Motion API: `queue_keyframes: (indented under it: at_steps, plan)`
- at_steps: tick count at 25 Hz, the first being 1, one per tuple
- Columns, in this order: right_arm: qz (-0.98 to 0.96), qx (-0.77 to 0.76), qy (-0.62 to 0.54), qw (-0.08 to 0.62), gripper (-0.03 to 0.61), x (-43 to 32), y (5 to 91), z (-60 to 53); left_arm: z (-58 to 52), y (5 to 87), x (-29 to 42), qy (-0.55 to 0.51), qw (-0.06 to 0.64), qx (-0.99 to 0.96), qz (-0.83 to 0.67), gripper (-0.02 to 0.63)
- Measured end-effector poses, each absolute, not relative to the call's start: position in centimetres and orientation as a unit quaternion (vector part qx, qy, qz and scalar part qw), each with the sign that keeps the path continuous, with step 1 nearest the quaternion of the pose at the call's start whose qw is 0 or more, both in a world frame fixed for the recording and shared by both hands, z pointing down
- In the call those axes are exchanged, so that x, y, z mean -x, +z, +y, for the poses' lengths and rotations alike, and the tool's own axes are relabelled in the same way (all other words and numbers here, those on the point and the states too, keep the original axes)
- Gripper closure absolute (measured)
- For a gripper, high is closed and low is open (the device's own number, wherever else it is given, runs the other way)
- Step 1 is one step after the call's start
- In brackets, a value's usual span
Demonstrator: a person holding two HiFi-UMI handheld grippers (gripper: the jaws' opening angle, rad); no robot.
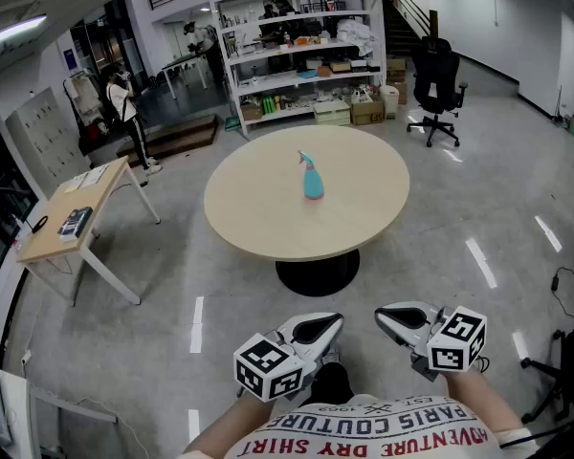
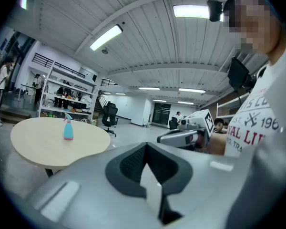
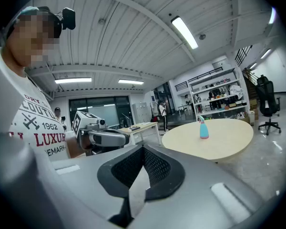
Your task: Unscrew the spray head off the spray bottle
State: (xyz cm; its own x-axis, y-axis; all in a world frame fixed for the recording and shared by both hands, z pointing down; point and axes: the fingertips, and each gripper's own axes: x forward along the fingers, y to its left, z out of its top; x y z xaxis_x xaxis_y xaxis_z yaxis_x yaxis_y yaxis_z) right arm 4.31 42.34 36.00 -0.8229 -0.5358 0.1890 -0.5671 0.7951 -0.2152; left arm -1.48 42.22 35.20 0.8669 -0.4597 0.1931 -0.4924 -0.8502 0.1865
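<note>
A teal spray bottle point(image 1: 312, 178) with a pink spray head stands upright near the middle of a round beige table point(image 1: 268, 223), well ahead of me. My left gripper point(image 1: 331, 324) and right gripper point(image 1: 386, 316) hang low in front of the person's body, far short of the table, both shut with nothing between the jaws. In the left gripper view the bottle point(image 2: 68, 129) is small at the left, beyond the shut left gripper point(image 2: 146, 168), and the right gripper point(image 2: 183, 131) shows alongside. In the right gripper view the bottle point(image 3: 203, 128) stands far off past the shut right gripper point(image 3: 136, 175).
Bare grey floor lies between me and the table. A wooden desk point(image 1: 77, 208) stands at the left, storage shelves point(image 1: 301, 55) at the back, a black office chair point(image 1: 435, 79) at the back right. People point(image 1: 124, 103) stand far back left.
</note>
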Motion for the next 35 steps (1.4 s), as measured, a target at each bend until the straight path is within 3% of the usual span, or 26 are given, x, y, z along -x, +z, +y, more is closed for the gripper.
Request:
queue_keyframes:
  at_steps: [17,21,33,34,35]
  plan:
    - [-0.949,-0.283,0.129,0.056,0.577,0.2,36.6,-0.4,-0.7,37.0,6.7,0.073,0.141,-0.952,-0.262,0.614]
    - [-0.946,-0.306,0.100,0.041,0.577,-1.3,35.3,-5.3,-5.7,36.1,5.9,0.058,0.105,-0.956,-0.267,0.614]
    - [-0.947,-0.288,0.137,0.036,0.577,-3.3,36.6,-13.6,-13.1,38.0,3.9,0.071,0.126,-0.948,-0.285,0.614]
    - [-0.947,-0.286,0.141,0.035,0.577,-3.3,37.0,-14.1,-13.9,39.0,3.8,0.081,0.126,-0.947,-0.284,0.571]
    - [-0.948,-0.283,0.144,0.035,0.577,-3.4,37.4,-14.6,-14.7,40.1,3.6,0.095,0.127,-0.946,-0.283,0.481]
